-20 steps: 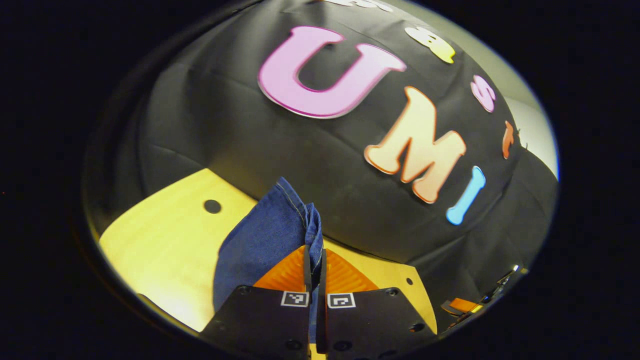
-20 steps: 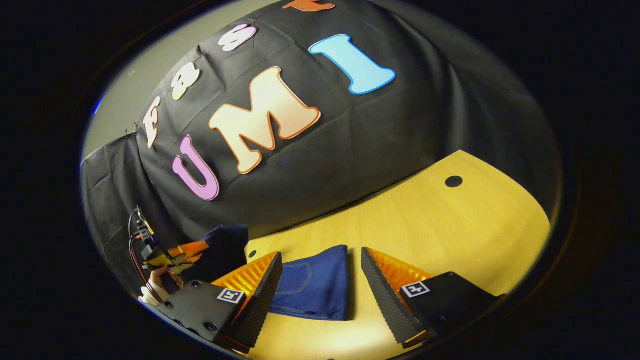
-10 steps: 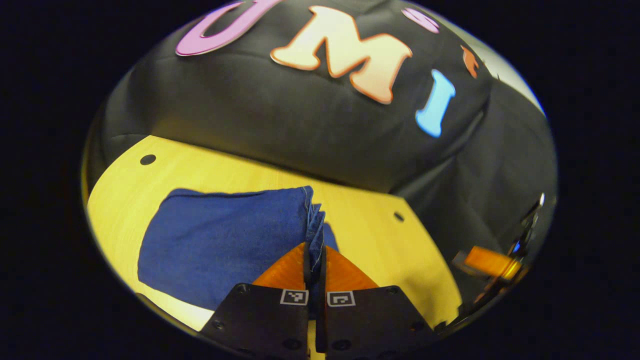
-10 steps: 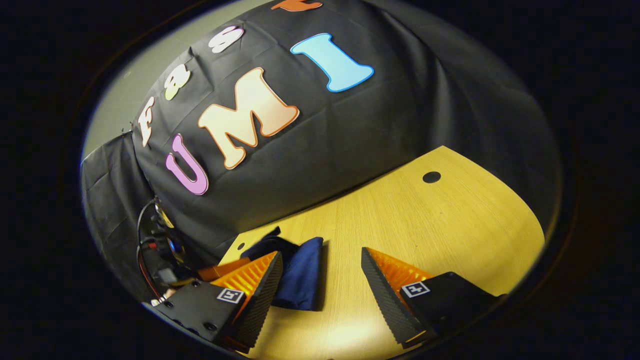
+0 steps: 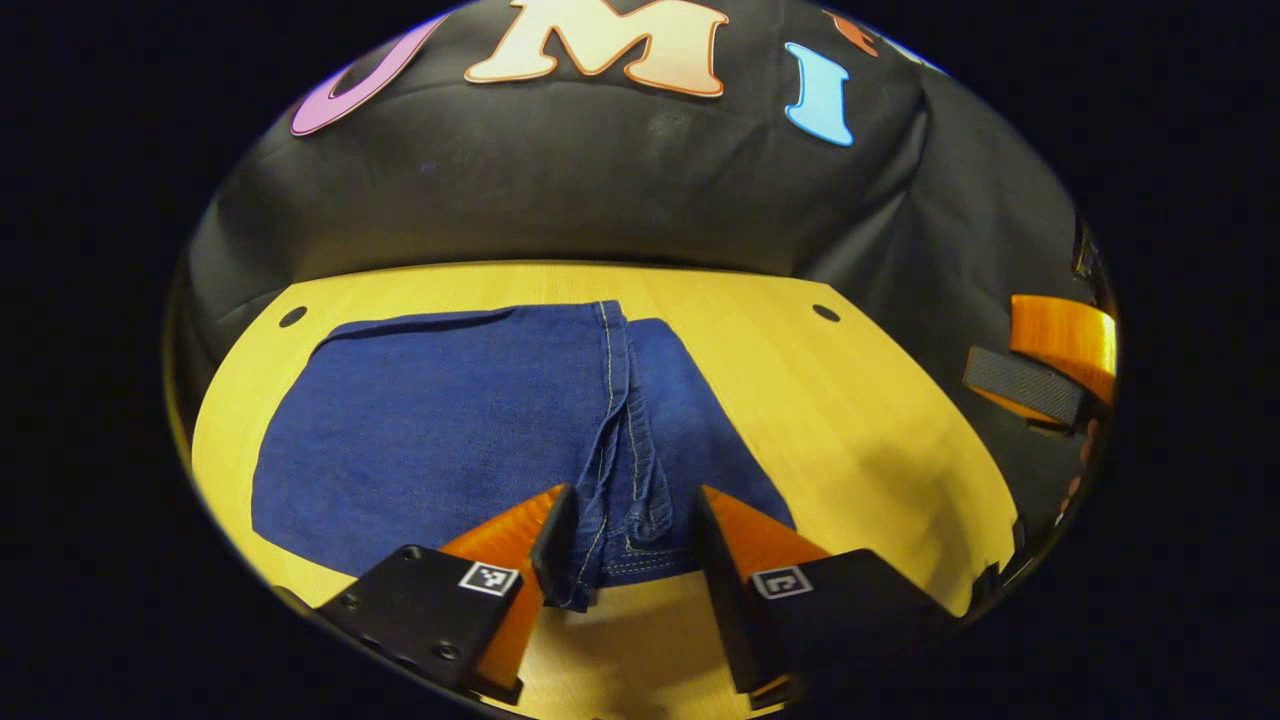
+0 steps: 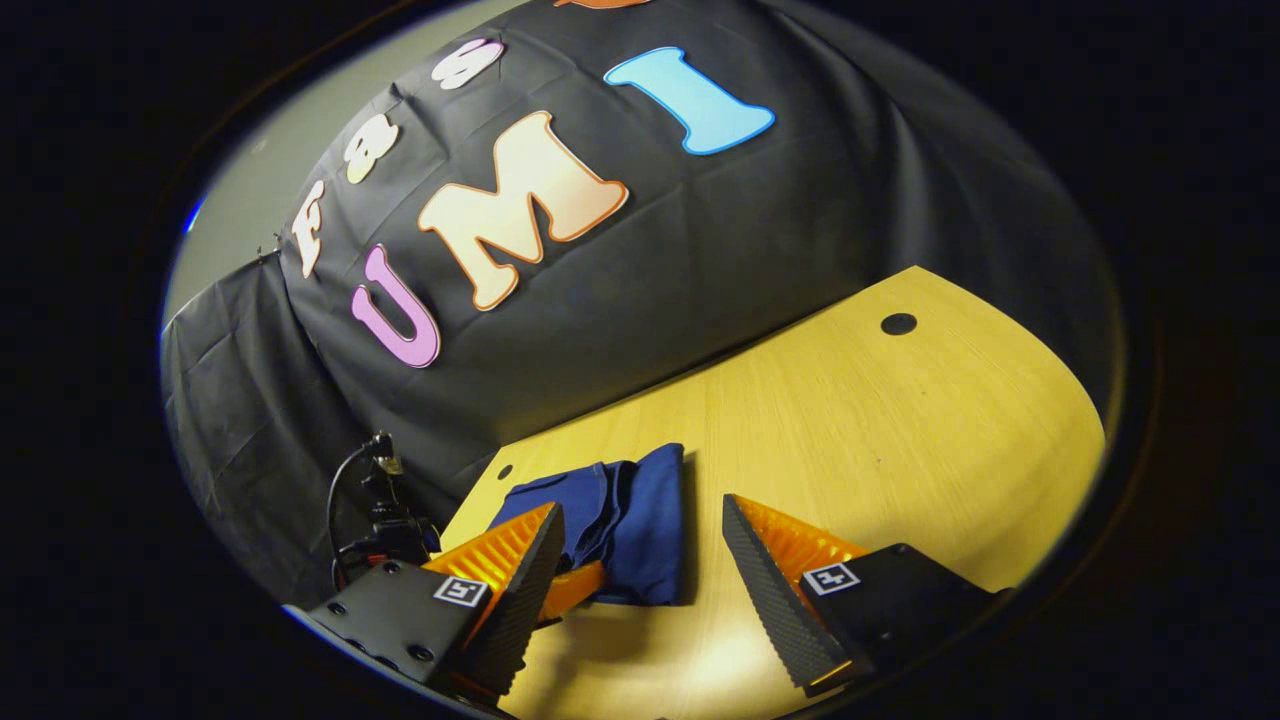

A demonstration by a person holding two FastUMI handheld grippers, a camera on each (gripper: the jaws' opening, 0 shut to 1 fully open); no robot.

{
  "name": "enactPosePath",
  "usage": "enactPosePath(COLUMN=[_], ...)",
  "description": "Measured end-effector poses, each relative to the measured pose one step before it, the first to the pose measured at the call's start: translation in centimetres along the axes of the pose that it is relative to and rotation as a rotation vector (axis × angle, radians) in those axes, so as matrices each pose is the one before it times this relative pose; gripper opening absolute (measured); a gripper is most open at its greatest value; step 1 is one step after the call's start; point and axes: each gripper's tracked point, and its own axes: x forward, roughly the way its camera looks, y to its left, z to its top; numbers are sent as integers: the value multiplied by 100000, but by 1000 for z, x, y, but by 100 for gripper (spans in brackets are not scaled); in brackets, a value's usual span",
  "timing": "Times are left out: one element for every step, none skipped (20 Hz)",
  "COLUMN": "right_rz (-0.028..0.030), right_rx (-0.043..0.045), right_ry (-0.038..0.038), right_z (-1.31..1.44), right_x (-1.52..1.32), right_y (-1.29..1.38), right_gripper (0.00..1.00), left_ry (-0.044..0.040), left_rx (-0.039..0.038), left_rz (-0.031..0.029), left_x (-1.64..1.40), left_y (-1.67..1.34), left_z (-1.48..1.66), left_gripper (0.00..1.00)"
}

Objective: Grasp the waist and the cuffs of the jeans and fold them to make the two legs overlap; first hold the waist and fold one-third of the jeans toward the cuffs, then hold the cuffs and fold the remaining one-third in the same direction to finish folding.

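The left tool (image 5: 625,535) is now standing with its fingers spread apart; half a second ago they were pressed together on the hem of the jeans (image 5: 480,420). The cuff edge is lying loose between the open fingers, in the lower middle of the left gripper view, and the cloth is no longer lifted but is resting flat on the bench (image 5: 860,420). The jeans are forming a compact blue packet in the centre of that view, with the stitched seam running up its middle.

The right tool (image 6: 640,570) is also spread wide and is holding nothing. In the right gripper view the folded jeans (image 6: 640,520) are sitting just beyond its fingers at lower centre.

In my judgement, the last third is already laid over, so the folding is practically finishing and only pulling back is remaining.
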Motion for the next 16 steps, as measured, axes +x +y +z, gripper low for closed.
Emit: enactPosePath(right_rz=[392,288,-26,-235,-264,-963,-1609,-1554,-696,-913,-1076,-825,-513,-424,-182,-409], right_rx=[270,-159,-461,-731,-970,-1221,-1171,-700,-500,-554,-806,-1053,-1058,-1019,-563,-315], right_ry=[-659,-727,-909,-1318,-1909,-2064,-1940,-1789,-1993,-1286,-962,-1109,-1793,-1650,-1169,-411], right_z=[-5,15,-59,148,173,151,90,91,-64,-110,-195,-173,31,56,-28,-165], right_x=[-262,-184,-297,-295,-523,-249,-608,-416,-647,-552,-375,-448,-377,-349,-169,-283], right_y=[784,649,905,880,888,849,675,703,1067,891,696,762,805,789,675,572], right_gripper=[98,98,98,98,98,98,98,98,98,98,98,98,98,98,98,98], left_ry=[-1431,-1887,-1642,-1930,-2313,-2177,-471,-126,-448,-765,-645,-236,-276,-681,-586,-649], left_rx=[-2145,-2094,-1844,-1162,-105,772,1387,1580,1251,432,-437,-858,-774,-88,212,380], left_rz=[-974,-734,390,1012,1090,1659,1442,1407,902,513,-10,-411,-519,-729,-917,-1073], left_x=[-1077,-1014,-1584,-1581,-1368,-1366,-1301,-1336,-1312,-1032,-954,-790,-906,-633,-579,-417], left_y=[24,202,551,819,1073,1360,1358,1396,1411,1050,1018,724,612,396,257,312], left_z=[522,619,405,591,531,673,447,341,313,155,56,-11,-73,33,-105,-48], left_gripper=[80,87,94,94,95,95,95,95,95,95,95,95,95,96,96,95])
